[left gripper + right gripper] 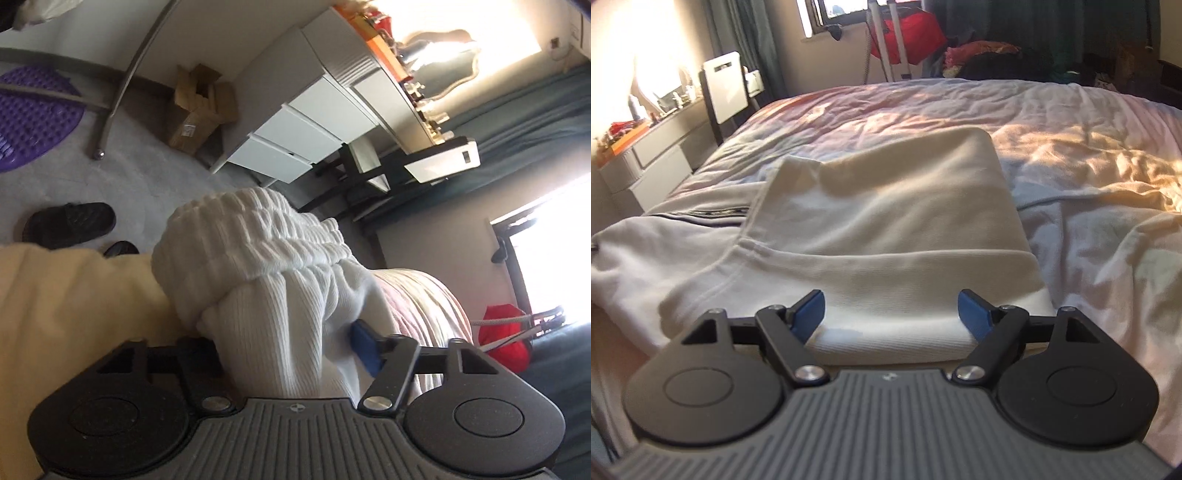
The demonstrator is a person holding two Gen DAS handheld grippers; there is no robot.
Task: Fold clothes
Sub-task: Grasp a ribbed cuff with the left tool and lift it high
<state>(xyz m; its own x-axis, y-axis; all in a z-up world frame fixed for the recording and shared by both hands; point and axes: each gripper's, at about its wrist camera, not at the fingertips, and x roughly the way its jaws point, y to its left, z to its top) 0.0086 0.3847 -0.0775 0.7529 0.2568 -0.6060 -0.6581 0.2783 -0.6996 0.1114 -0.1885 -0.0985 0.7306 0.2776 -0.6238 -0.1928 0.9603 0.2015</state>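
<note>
A cream sweatshirt (pixel 886 206) lies on the bed, its ribbed hem (pixel 894 314) nearest me. My right gripper (pixel 891 314) is open, its blue pads on either side of the hem, just above it. In the left wrist view, which is rolled sideways, my left gripper (pixel 291 343) is shut on a white ribbed cuff (pixel 255 251) of the garment, lifted off the bed. One blue pad (pixel 364 341) shows; the other is hidden by fabric. Cream cloth (pixel 74 314) fills the left of that view.
The bed (pixel 1071 155) has a rumpled pale cover. A white drawer unit (pixel 306 125) and a cardboard box (pixel 195 110) stand on the grey carpet, with black shoes (pixel 70 223) and a purple mat (pixel 33 118). Red fabric (pixel 908 33) hangs by the window.
</note>
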